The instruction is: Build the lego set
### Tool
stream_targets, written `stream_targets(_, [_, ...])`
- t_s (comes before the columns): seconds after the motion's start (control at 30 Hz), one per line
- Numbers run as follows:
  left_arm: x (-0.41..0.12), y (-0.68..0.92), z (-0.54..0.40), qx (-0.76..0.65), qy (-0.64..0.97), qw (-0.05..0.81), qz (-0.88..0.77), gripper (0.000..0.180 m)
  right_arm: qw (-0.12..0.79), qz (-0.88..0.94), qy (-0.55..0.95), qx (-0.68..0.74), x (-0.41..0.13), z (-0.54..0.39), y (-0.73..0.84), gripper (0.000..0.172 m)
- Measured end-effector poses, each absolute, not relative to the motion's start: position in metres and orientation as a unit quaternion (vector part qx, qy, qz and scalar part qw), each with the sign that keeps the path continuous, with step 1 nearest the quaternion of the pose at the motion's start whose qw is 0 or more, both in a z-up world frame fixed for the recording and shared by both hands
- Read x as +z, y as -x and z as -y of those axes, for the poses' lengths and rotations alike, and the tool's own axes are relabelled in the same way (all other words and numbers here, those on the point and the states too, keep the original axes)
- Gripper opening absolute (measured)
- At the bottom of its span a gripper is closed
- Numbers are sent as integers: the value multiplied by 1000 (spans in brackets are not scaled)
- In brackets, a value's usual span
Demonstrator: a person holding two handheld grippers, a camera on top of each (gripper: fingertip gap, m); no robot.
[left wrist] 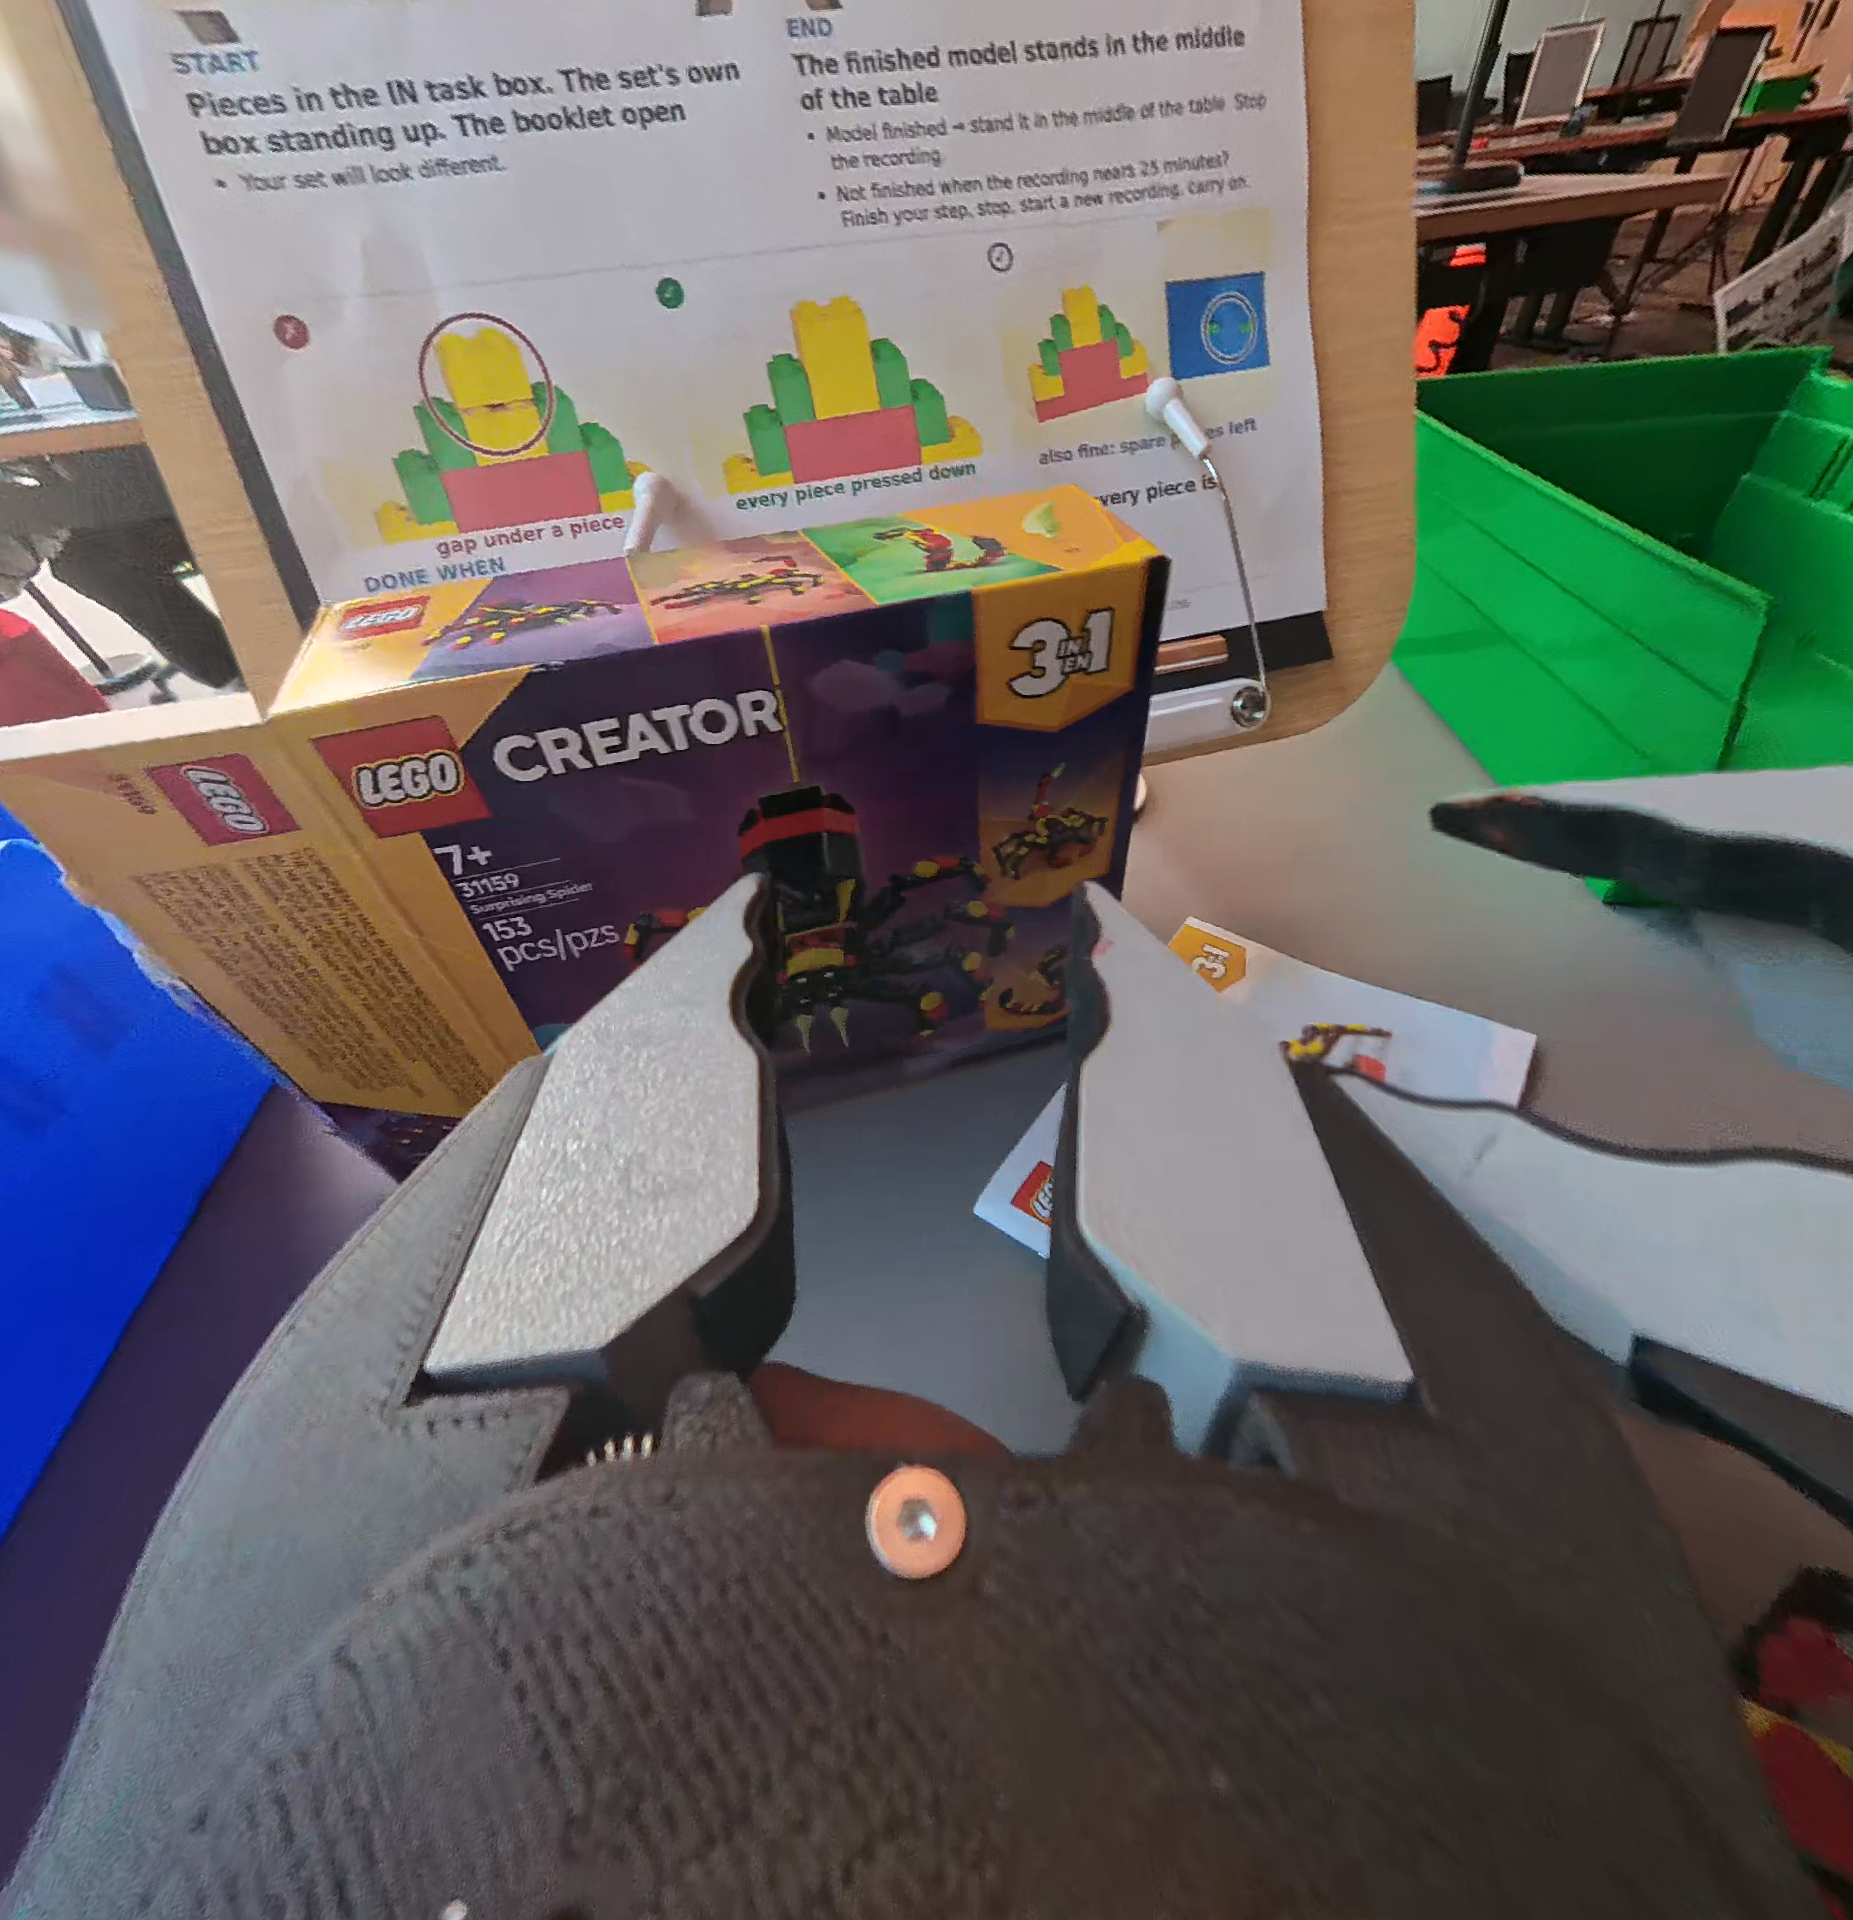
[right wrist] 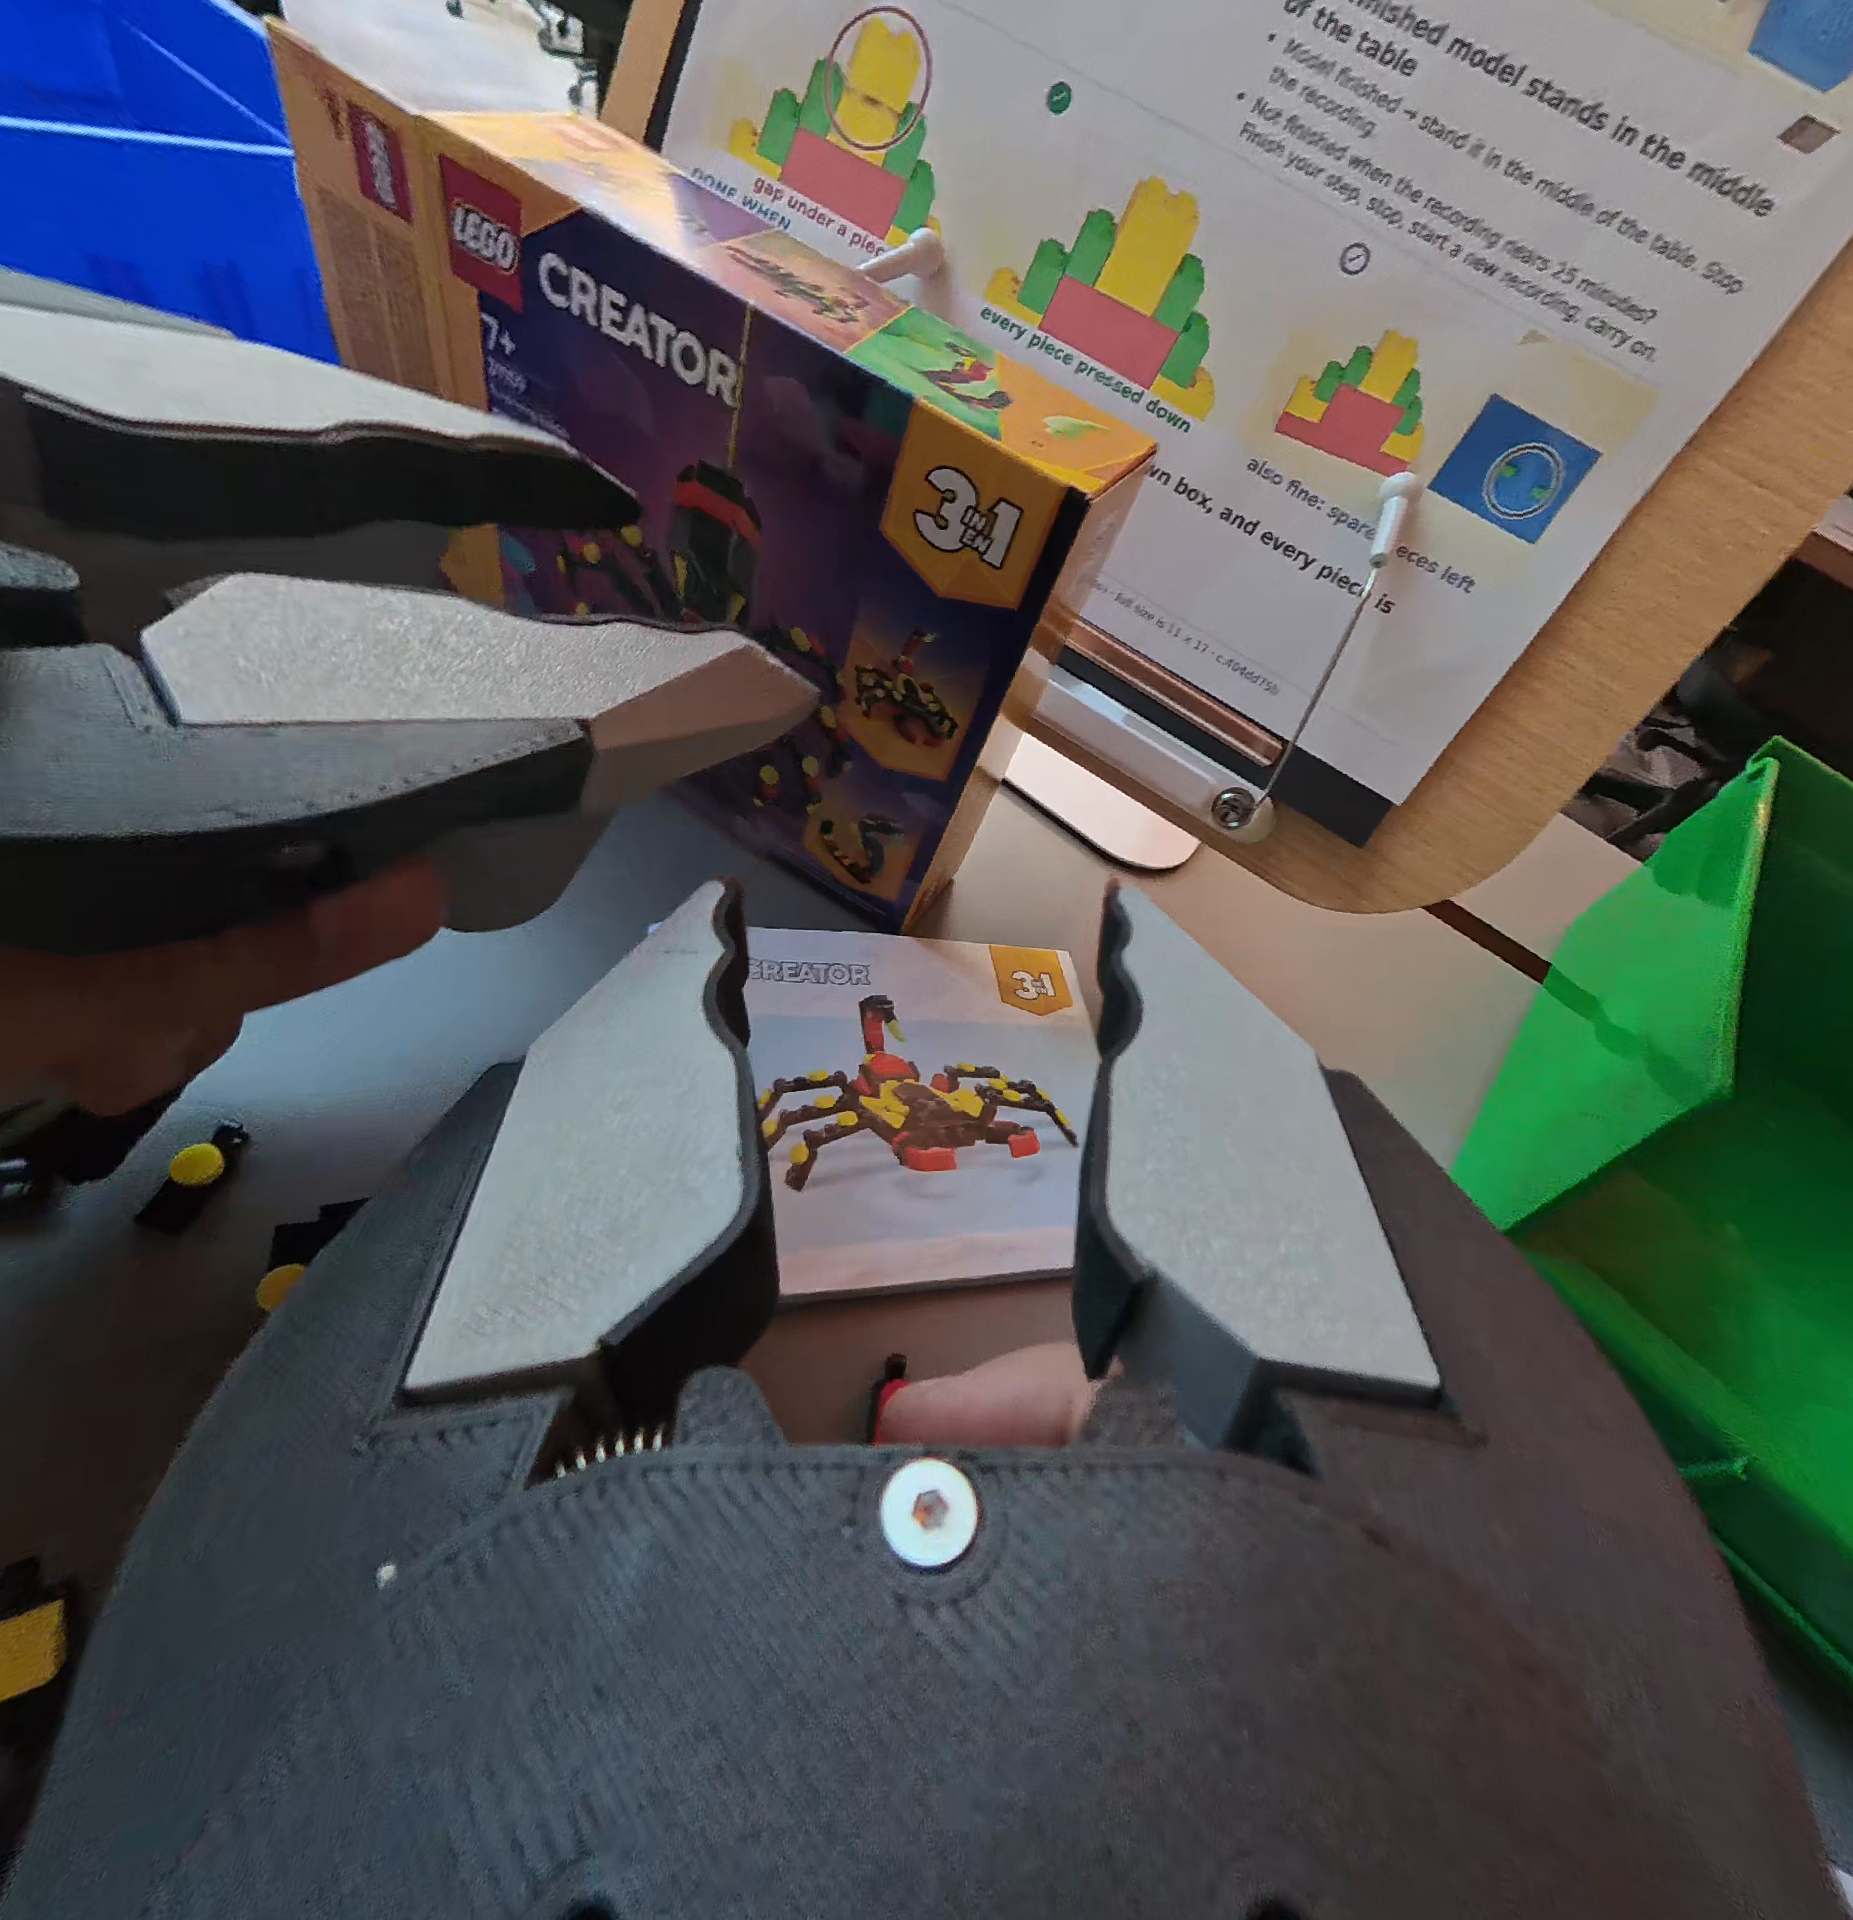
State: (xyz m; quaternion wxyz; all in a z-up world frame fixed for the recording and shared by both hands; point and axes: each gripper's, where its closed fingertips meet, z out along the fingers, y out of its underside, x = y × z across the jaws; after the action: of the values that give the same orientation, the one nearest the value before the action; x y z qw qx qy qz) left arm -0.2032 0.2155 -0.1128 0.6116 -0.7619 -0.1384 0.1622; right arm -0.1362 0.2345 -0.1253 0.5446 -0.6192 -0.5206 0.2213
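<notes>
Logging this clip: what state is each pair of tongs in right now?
Left tongs: open, holding nothing, facing the toy box.
Right tongs: open, holding nothing, over the booklet.

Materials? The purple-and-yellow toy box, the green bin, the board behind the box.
Purple-and-yellow toy box: printed cardboard, slight sheen, folded edges and a flap seam. Green bin: likely rigid plastic, glossy, translucent at its thin rim. Tan rounded board: wood-look, faint grain, matte; solid wood or laminate can't be told.

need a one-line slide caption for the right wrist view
Right gripper, fingers open and empty, above a closed booklet; building-set box stands behind, left gripper alongside.
</notes>
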Motion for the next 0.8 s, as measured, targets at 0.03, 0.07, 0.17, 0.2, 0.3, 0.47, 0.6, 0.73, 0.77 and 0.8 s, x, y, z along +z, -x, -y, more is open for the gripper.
stream_targets(0.03, [-112, 205, -214, 163, 761, 612, 143, 55, 540, 526, 619, 219, -128, -233, 137, 63])
stream_targets(0.07, [-111, 207, -213, 165, 760, 612, 147, 57, 538, 527, 622, 212, -130, -234, 136, 63])
stream_targets(0.17, [-114, 209, -211, 180, 764, 602, 150, 59, 531, 532, 630, 194, -136, -238, 135, 64])
stream_targets(0.2, [-116, 208, -212, 182, 768, 596, 145, 59, 528, 533, 634, 190, -138, -239, 134, 65])
stream_targets(0.3, [-121, 205, -214, 188, 775, 589, 134, 59, 521, 535, 639, 183, -143, -241, 134, 68])
stream_targets(0.47, [-124, 199, -218, 204, 780, 583, 106, 57, 525, 535, 637, 178, -142, -241, 134, 70])
stream_targets(0.6, [-124, 195, -220, 212, 780, 582, 90, 55, 525, 536, 635, 185, -141, -239, 136, 72])
stream_targets(0.73, [-122, 194, -220, 212, 776, 587, 92, 55, 518, 534, 630, 225, -137, -230, 140, 73])
stream_targets(0.77, [-122, 194, -219, 205, 776, 589, 96, 55, 516, 534, 627, 235, -135, -228, 141, 74])
stream_targets(0.8, [-121, 195, -219, 197, 775, 591, 103, 56, 517, 532, 626, 241, -134, -226, 142, 73])
